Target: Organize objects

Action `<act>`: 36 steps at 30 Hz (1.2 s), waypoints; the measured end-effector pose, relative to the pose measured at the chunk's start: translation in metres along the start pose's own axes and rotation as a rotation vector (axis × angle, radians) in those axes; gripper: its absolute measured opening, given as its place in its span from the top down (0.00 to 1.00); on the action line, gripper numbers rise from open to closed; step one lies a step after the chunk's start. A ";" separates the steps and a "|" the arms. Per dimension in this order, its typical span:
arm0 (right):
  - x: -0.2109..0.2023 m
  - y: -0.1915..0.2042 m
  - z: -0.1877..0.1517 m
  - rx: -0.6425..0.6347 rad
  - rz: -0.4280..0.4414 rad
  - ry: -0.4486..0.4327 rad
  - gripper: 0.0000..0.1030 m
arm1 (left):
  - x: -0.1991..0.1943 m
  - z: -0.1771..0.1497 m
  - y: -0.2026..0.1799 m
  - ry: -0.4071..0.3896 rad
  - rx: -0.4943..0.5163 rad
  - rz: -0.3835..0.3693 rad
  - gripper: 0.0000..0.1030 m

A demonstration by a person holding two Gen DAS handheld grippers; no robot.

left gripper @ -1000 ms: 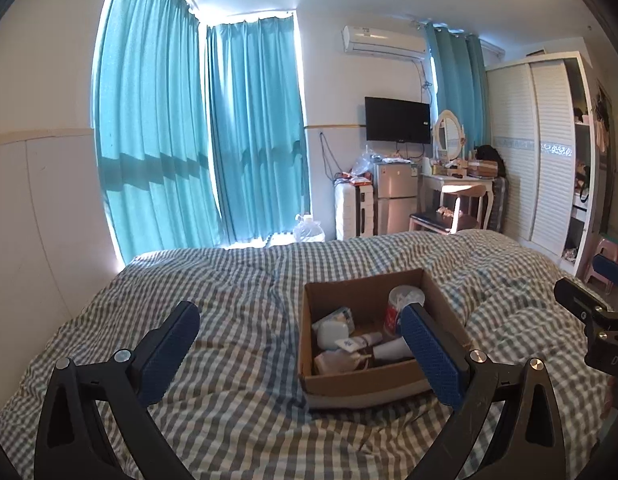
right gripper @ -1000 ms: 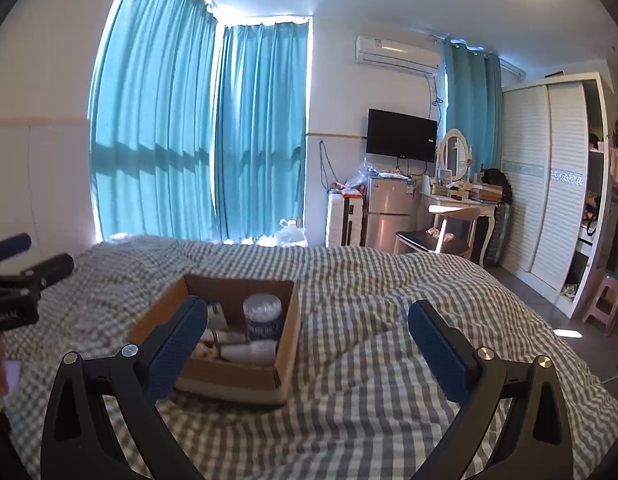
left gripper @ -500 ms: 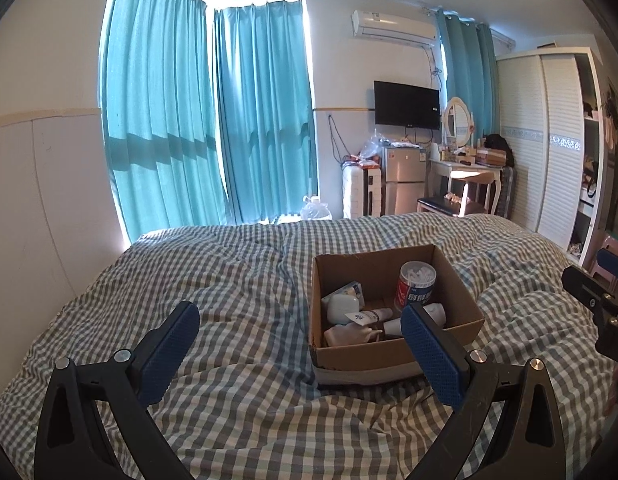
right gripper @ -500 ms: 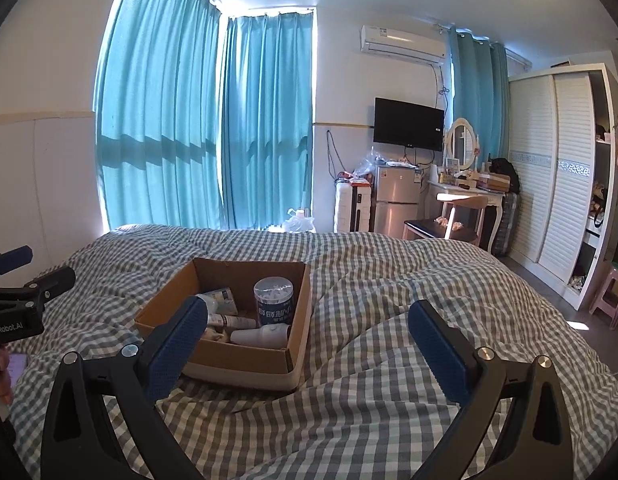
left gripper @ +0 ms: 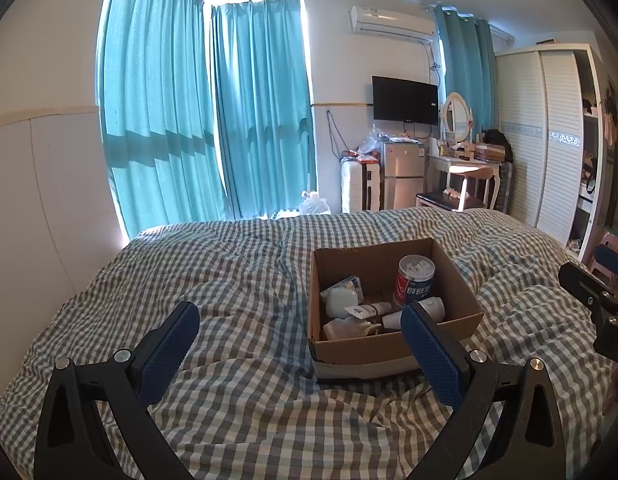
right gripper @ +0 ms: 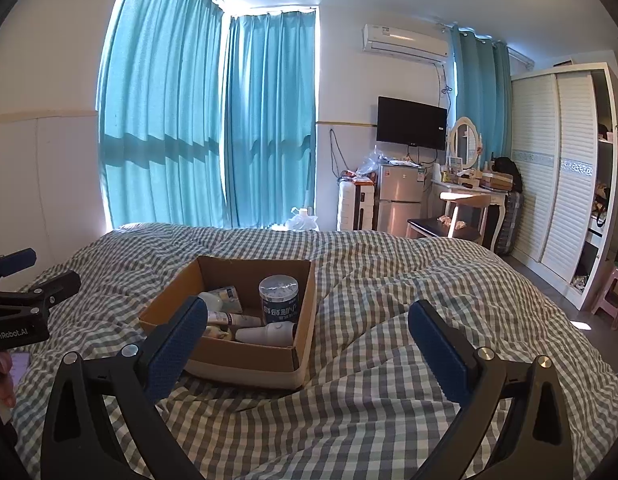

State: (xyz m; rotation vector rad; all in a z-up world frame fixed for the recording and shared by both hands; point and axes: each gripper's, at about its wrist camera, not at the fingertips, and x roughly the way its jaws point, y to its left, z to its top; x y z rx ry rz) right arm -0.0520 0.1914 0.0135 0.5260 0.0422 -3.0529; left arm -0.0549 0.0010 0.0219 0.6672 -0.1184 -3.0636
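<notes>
**A:** Cardboard first, from the left wrist view: the box sits on the checked bed, just ahead and to the right of the left tongs. These stand wide apart and grip nothing. Inside the box are an upright can, a white bottle lying on its side, a tube and a few smaller white things.

**B:** So is the sorting over, or only about to start?

**A:** Either fits. Everything I can see is in the box and the quilt around it is bare. That could be things gathered in, or things waiting to be taken out and laid in order. If anything is to be picked up, I would come down from above rather than across the rim, because the soft quilt would let the box tip or slide.

**B:** And the right wrist view?

**A:** It has the same box, now to the left of the right tongs, which are also spread and empty. The can stands by the far wall, and the bottle lies near the front.

**B:** What can't you make out?

**A:** The box's front wall hides its floor. One tong pad covers the near corner in each view. The small white things overlap too much to name, and the can's label is unreadable.
</notes>
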 end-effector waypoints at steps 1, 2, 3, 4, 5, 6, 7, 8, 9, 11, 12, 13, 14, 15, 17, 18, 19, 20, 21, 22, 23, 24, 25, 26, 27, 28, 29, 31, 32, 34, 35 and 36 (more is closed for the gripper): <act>0.000 0.000 0.000 -0.002 0.002 0.002 0.02 | 0.000 -0.001 0.000 0.001 0.001 0.000 0.00; 0.000 0.001 -0.001 -0.004 0.000 0.002 0.02 | 0.000 -0.001 -0.001 0.001 0.003 0.000 0.00; 0.001 0.001 -0.001 -0.005 -0.001 0.002 0.02 | 0.000 -0.001 -0.001 0.000 0.005 0.000 0.00; 0.000 0.002 -0.001 -0.005 0.001 0.002 0.02 | 0.000 -0.002 -0.001 0.001 0.006 -0.001 0.00; 0.000 0.002 -0.001 -0.004 0.002 0.003 0.02 | 0.000 -0.002 -0.001 0.002 0.006 -0.001 0.00; 0.000 0.001 -0.001 -0.003 0.003 0.004 0.02 | 0.000 -0.002 0.000 0.002 0.006 -0.002 0.00; 0.001 0.001 -0.001 -0.002 0.003 0.007 0.02 | 0.000 -0.002 0.000 0.002 0.005 -0.002 0.00; 0.001 0.002 -0.001 0.000 0.004 0.008 0.02 | 0.001 -0.003 0.000 0.002 0.004 -0.003 0.00; 0.002 0.002 -0.002 0.001 0.005 0.010 0.02 | 0.001 -0.003 0.000 0.003 0.002 -0.004 0.00; 0.002 0.003 -0.002 0.000 0.006 0.012 0.02 | 0.001 -0.004 0.000 0.003 0.002 -0.004 0.00; 0.002 0.003 -0.002 -0.001 0.006 0.012 0.02 | 0.001 -0.004 0.000 0.002 0.001 -0.005 0.00; 0.002 0.004 -0.002 -0.002 0.007 0.015 0.02 | 0.000 -0.005 0.000 0.001 0.000 -0.006 0.00; 0.002 0.004 -0.002 -0.002 0.007 0.017 0.02 | 0.000 -0.005 0.000 -0.001 -0.001 -0.006 0.00; 0.003 0.005 -0.003 -0.003 0.008 0.018 0.02 | 0.000 -0.005 -0.001 -0.003 -0.001 -0.006 0.00; 0.003 0.005 -0.003 -0.004 0.009 0.020 0.02 | -0.001 -0.006 -0.001 -0.009 0.003 -0.004 0.00; 0.003 0.005 -0.003 -0.005 0.009 0.021 0.02 | -0.001 -0.006 -0.001 -0.010 0.006 -0.003 0.00; 0.004 0.006 -0.003 -0.005 0.008 0.022 0.02 | -0.002 -0.006 -0.002 -0.011 0.008 0.001 0.00; 0.004 0.006 -0.003 -0.005 0.007 0.024 0.02 | -0.001 -0.006 -0.002 -0.009 0.008 0.003 0.00; 0.004 0.006 -0.004 -0.006 0.008 0.025 0.02 | -0.002 -0.007 -0.002 -0.008 0.008 0.002 0.00; 0.004 0.006 -0.004 -0.005 0.010 0.024 0.02 | -0.002 -0.007 -0.002 -0.009 0.008 -0.001 0.00; 0.003 0.006 -0.005 -0.004 0.011 0.023 0.02 | -0.002 -0.008 -0.003 -0.011 0.008 -0.003 0.00; 0.003 0.006 -0.005 -0.003 0.013 0.024 0.02 | -0.003 -0.008 -0.003 -0.013 0.007 -0.003 0.00; 0.003 0.006 -0.006 -0.001 0.016 0.025 0.02 | -0.003 -0.009 -0.003 -0.013 0.006 -0.003 0.00; 0.003 0.005 -0.006 -0.001 0.017 0.027 0.02 | -0.003 -0.009 -0.002 -0.015 0.004 -0.003 0.00; 0.004 0.006 -0.006 -0.002 0.016 0.028 0.02 | -0.003 -0.008 -0.002 -0.016 0.002 -0.002 0.00; 0.004 0.006 -0.006 -0.002 0.015 0.028 0.02 | -0.003 -0.008 -0.001 -0.017 0.001 0.001 0.00; 0.004 0.006 -0.006 -0.002 0.016 0.028 0.02 | -0.004 -0.008 -0.001 -0.017 0.001 0.002 0.00; 0.003 0.007 -0.005 -0.001 0.018 0.028 0.02 | -0.004 -0.009 -0.001 -0.016 0.003 0.005 0.00; 0.004 0.007 -0.006 -0.001 0.018 0.028 0.02 | -0.005 -0.009 -0.001 -0.017 0.004 0.011 0.00; 0.003 0.007 -0.006 -0.002 0.017 0.031 0.02 | -0.005 -0.010 -0.001 -0.019 0.006 0.025 0.00; 0.003 0.007 -0.006 -0.001 0.016 0.031 0.02 | -0.005 -0.010 -0.001 -0.018 0.007 0.026 0.00; 0.003 0.007 -0.006 0.000 0.017 0.031 0.02 | -0.004 -0.010 -0.001 -0.015 0.005 0.023 0.00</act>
